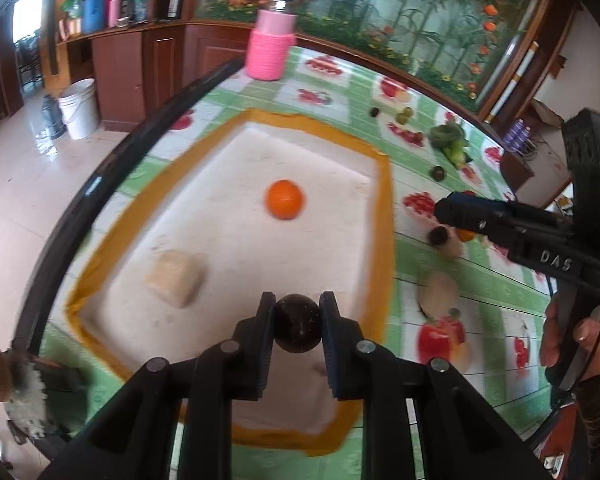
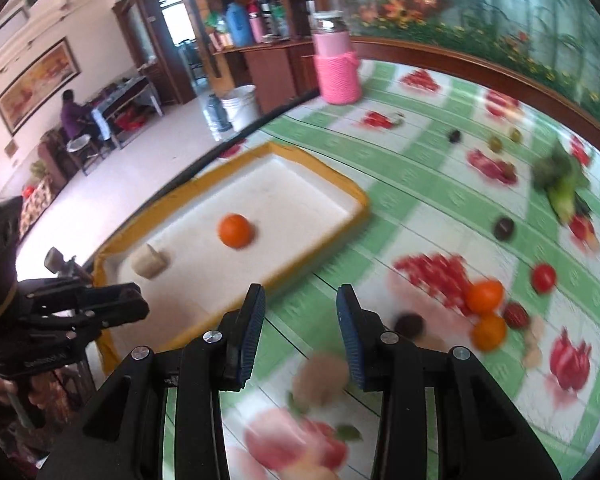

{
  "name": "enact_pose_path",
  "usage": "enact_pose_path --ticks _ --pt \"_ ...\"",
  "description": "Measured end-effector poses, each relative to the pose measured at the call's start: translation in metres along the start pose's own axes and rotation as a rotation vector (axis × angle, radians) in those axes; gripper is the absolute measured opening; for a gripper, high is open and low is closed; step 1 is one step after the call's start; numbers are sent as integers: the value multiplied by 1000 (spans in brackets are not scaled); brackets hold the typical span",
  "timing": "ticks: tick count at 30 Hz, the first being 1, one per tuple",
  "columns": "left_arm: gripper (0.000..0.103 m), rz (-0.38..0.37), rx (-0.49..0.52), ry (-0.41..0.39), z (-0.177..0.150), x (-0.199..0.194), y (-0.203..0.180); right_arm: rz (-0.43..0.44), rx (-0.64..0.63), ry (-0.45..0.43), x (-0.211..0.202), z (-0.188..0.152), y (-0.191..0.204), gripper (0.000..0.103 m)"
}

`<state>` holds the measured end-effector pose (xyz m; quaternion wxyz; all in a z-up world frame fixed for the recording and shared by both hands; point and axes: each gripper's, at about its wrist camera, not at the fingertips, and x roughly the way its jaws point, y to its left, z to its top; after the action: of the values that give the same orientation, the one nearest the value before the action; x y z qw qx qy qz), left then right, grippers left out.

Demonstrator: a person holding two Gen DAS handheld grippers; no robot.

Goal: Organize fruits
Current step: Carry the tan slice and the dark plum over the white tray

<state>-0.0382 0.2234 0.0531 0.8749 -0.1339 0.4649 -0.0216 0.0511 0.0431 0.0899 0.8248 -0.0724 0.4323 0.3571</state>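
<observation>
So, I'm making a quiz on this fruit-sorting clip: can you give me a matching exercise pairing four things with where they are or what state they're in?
Column one:
1. dark round fruit
2. orange
3. pink jar
4. right gripper

Column two:
A. open, nothing between its pads
B. standing on the tablecloth beyond the tray
C. clamped between the left gripper's pads
D. lying loose inside the white tray

Pairs: 1-C, 2-D, 3-B, 4-A

The left gripper holds its fruit over the near end of the tray.
</observation>
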Motion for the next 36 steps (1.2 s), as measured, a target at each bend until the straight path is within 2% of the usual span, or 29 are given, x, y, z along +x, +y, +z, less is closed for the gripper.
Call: enact_pose_path --ticks 4,8,10,12,14,17,18,19,20,21,27,32,36 --pt "24 9 -59 18 -3 5 22 8 -35 30 23 13 18 36" --pt "24 -2 -43 -1 -6 -4 22 22 -47 61 14 -1 13 39" --pt "24 -22 -27 -16 -6 -11 17 25 -79 100 7 -23 6 55" --pt "24 -42 -19 -24 -7 -16 13 -6 -89 142 7 -49 -1 62" --pt "24 -60 -15 -26 -7 -18 9 -13 -90 185 15 -71 -5 62" --pt "24 -78 -10 -19 -5 -16 4 -19 -73 166 21 -85 -7 61" --pt "25 -82 -10 -16 -4 -15 2 -30 -65 156 24 -87 -8 54" --pt "25 -84 -10 -14 -4 -15 1 -43 -58 154 26 -88 -9 42" --pt "25 -84 -10 -13 -4 -15 0 -58 -62 130 24 -88 -8 36" --pt "25 -85 -7 -13 -4 -15 -1 -70 -60 133 24 -87 -8 34" --pt "25 -79 -8 -13 -5 -17 -2 -101 -79 97 4 -75 -8 34" --pt "25 -68 -31 -15 -4 -15 7 -78 -68 21 -10 -34 -4 34" --pt "25 -52 -42 -10 -2 -10 14 -28 -80 -15 0 3 9 34"
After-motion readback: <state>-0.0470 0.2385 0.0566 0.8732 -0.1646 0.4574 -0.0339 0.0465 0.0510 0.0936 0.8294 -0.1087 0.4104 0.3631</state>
